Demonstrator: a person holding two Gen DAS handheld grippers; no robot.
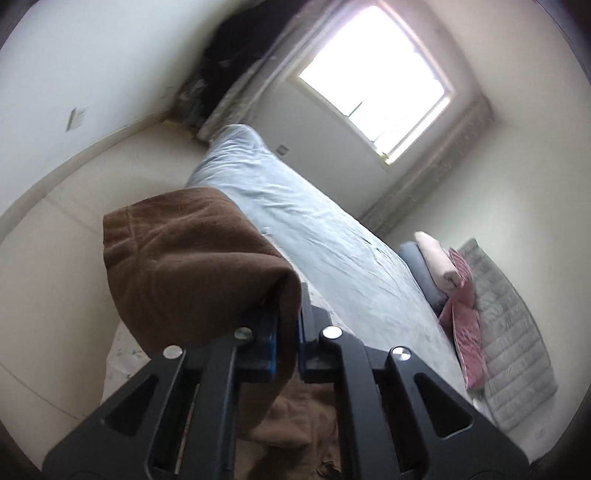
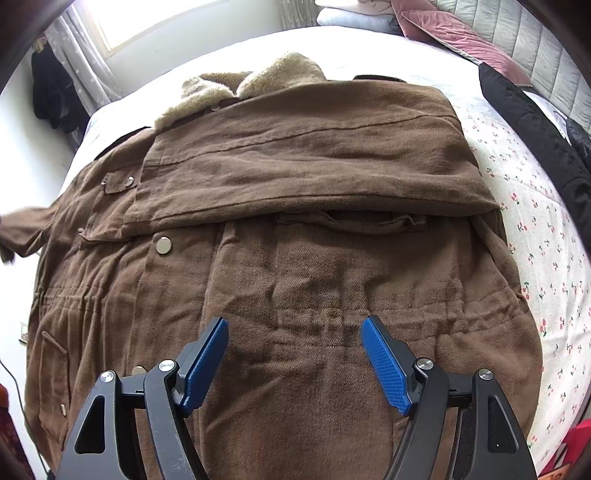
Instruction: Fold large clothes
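Note:
A large brown coat [image 2: 280, 229] with a tan fleece collar [image 2: 255, 86] lies spread front-up on the bed [image 2: 535, 229]. One sleeve [image 2: 306, 155] is folded across its chest. My right gripper [image 2: 294, 334] is open and empty, just above the coat's waist. My left gripper [image 1: 289, 314] is shut on the coat's other sleeve [image 1: 192, 266], held up off the bed; the cuff end droops over the fingers. That sleeve also shows at the left edge of the right wrist view [image 2: 22, 232].
A black jacket [image 2: 535, 129] lies on the bed's right side. Pink and grey pillows [image 2: 454, 33] and a quilted headboard [image 2: 535, 48] stand at the far end. A window [image 1: 373, 81] and dark hanging clothes [image 2: 51, 92] are beyond the bed.

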